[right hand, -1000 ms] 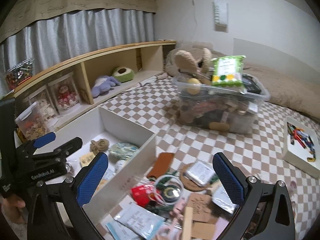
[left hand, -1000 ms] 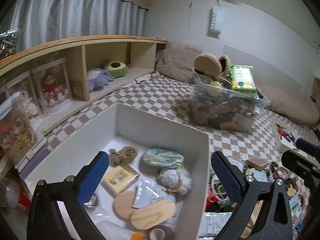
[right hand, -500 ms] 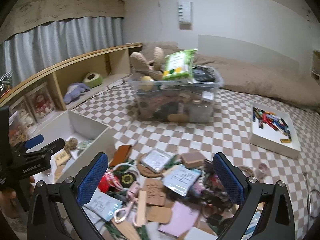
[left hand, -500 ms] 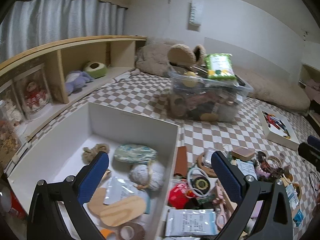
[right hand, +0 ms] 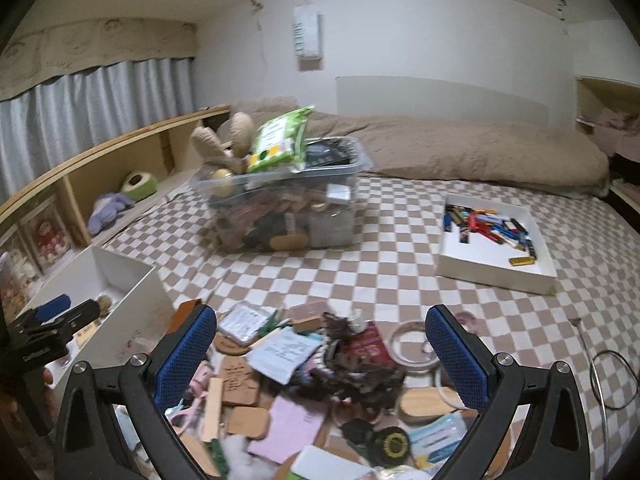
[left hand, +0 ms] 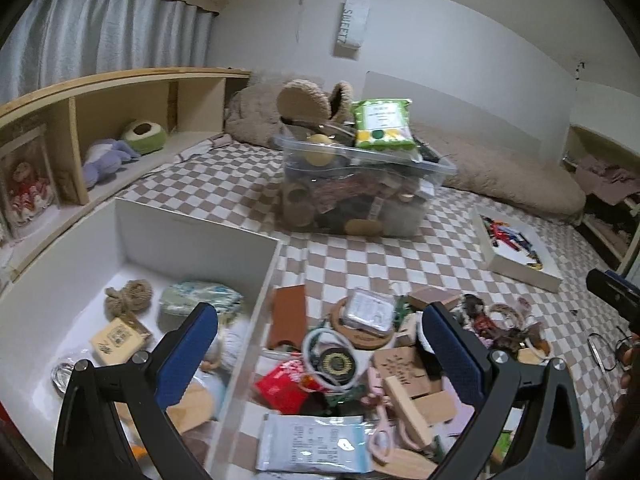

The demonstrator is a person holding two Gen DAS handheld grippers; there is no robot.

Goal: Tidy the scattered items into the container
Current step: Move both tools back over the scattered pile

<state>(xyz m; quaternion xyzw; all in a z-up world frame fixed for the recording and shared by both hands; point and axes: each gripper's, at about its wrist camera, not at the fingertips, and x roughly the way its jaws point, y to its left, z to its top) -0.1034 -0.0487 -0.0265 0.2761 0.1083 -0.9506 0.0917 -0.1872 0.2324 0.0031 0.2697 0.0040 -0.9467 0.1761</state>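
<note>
Left gripper [left hand: 320, 344] hangs with its blue-padded fingers [left hand: 188, 354] spread wide and nothing between them, straddling the right wall of the white container [left hand: 256, 312]. In the left wrist view that box already holds a knot of twine [left hand: 129, 295], a patterned pouch [left hand: 202, 300] and a small printed card [left hand: 117, 335]. Just right of the wall, on the checked cloth [left hand: 360, 256], lies the pile to be tidied: a brown leather sleeve [left hand: 289, 317], a white ring over a black round tin [left hand: 335, 361], a red packet [left hand: 286, 384] and a white label sachet [left hand: 312, 442]. The nearest loose pieces sit almost against the wall, so a good pick would be one lying on top and apart, such as the brown sleeve, lifted fully above the rim before it crosses.

From the right wrist view, the right gripper [right hand: 320, 346] is likewise spread and empty, poised over the thick of the pile: a pale printed sachet [right hand: 286, 354], a dark tangle of cord [right hand: 348, 372], a pink pad [right hand: 290, 424] and a wooden oval [right hand: 424, 403]. The container stands well to the left, with the left tool [right hand: 52, 320] over it. My judgement is that flat sachets and pads call for a low, tilted approach so that one pad slides beneath an edge; the tangle risks dragging neighbours along. Taking one item at a time looks safest.
</note>
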